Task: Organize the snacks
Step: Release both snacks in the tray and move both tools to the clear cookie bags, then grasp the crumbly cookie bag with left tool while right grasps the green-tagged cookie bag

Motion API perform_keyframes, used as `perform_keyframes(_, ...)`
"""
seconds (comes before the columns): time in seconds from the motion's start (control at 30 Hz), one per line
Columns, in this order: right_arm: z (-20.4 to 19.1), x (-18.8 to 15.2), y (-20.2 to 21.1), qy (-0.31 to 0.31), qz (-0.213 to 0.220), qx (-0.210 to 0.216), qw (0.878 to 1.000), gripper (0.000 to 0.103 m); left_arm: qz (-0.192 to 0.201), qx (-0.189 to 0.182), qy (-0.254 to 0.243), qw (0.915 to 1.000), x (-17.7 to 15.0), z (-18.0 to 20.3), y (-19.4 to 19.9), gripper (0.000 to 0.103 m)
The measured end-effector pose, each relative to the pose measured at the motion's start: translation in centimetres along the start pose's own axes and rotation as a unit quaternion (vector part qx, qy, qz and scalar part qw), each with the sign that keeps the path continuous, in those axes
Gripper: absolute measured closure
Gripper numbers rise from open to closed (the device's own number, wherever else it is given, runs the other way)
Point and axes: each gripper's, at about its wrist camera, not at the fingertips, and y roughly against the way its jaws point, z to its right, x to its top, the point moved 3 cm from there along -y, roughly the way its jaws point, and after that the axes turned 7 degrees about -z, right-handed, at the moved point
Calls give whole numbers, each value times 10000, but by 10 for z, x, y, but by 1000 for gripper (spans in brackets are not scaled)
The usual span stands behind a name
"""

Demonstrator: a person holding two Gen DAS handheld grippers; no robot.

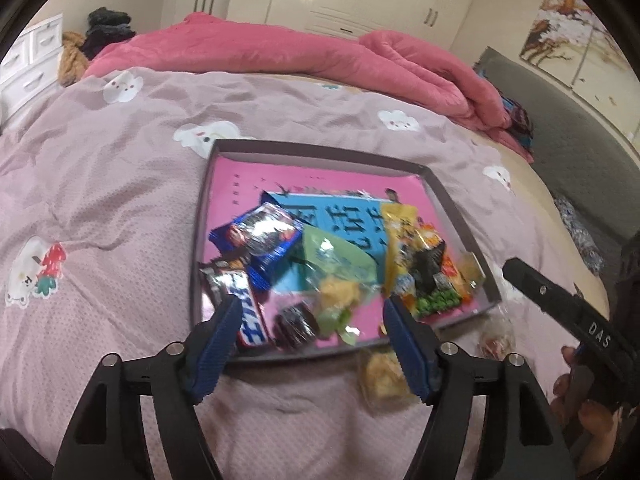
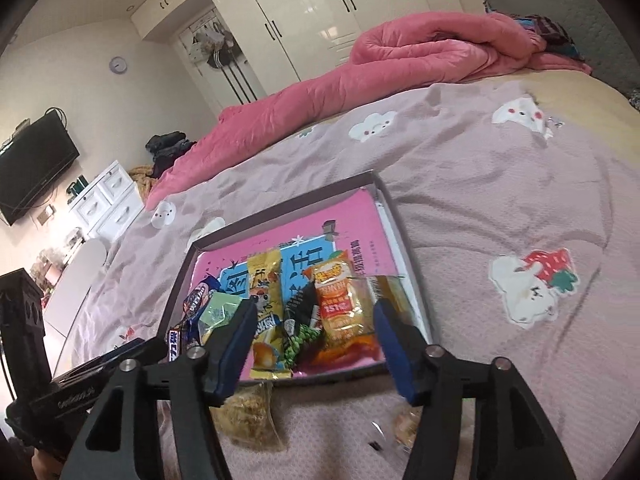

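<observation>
A shallow grey box (image 1: 448,200) with a pink bottom lies on the bed and holds several snack packs: a blue wafer pack (image 1: 260,236), a green clear pouch (image 1: 336,264), a yellow pack (image 1: 400,240), a chocolate bar (image 1: 244,312). My left gripper (image 1: 314,320) is open and empty above the box's near edge. A clear pastry pack (image 1: 384,376) lies on the sheet outside the box, by the right finger. In the right wrist view the box (image 2: 404,240) holds the yellow pack (image 2: 266,312) and an orange pack (image 2: 340,304). My right gripper (image 2: 316,320) is open and empty over its near edge; two clear packs (image 2: 248,412) (image 2: 404,420) lie below it.
The bed has a mauve sheet (image 1: 120,184) with cloud prints. A rolled pink blanket (image 1: 320,56) lies along the far side. White drawers (image 2: 108,200) and a wall television (image 2: 32,168) stand to the left. The right gripper's body (image 1: 568,312) shows at the right.
</observation>
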Motion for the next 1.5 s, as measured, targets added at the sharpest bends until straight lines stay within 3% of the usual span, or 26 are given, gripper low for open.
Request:
perform_keyframes(0.23,14,-8,15,-229,4,-87,9997,35,-216,-126,-199,9995,-17,18,2,28)
perform_keyframes(0.67,44,-42,18,-551,-491,-400,9965,33,-713,-261,-436,9962,-47,46,-16,27)
perform_keyframes(1.1,71,-57,3,-1388,-843,-71,9867,33,-899,-165,-262,9955,-49,45,-38,27)
perform_keyframes(1.2,72,-58,-3,-1427,-893,-61,9857,38,-938,-151,-276,9951,-47,47,-45,27)
perform_keyframes(1.3,71,-59,-11,-1379,-985,-17,9855,52,-972,-123,-304,9947,-47,49,-50,27)
perform_keyframes(1.37,70,-60,-16,-1357,-1017,10,9855,55,-987,-126,-323,9945,-46,49,-52,27)
perform_keyframes(1.4,70,-59,-17,-1345,-1014,29,9857,63,-990,-128,-327,9945,-46,50,-54,27)
perform_keyframes(1.5,70,-57,-20,-1360,-995,103,9856,63,-995,-115,-358,9943,-45,53,-58,27)
